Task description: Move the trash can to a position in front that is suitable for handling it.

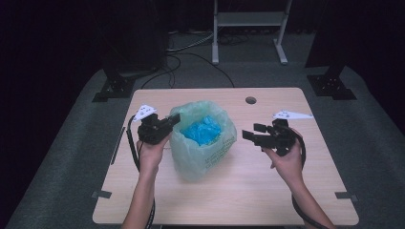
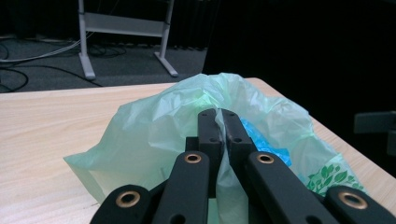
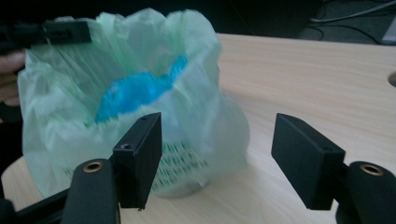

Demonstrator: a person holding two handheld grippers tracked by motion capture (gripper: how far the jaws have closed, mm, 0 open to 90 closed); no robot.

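Mid-table, green bag (image 1: 203,140) standing open, blue stuff (image 1: 203,130) inside. Left gripper (image 1: 173,119) pinching the bag's left rim; right gripper (image 1: 251,132) spread, empty, just right. Bare table (image 1: 267,191) near; hole (image 1: 250,100) far.

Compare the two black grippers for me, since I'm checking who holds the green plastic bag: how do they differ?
The left gripper is shut on the rim of the pale green plastic bag; the right gripper is open and holds nothing. The left touches the bag; the right hangs apart, beside it. Both point toward the bag.
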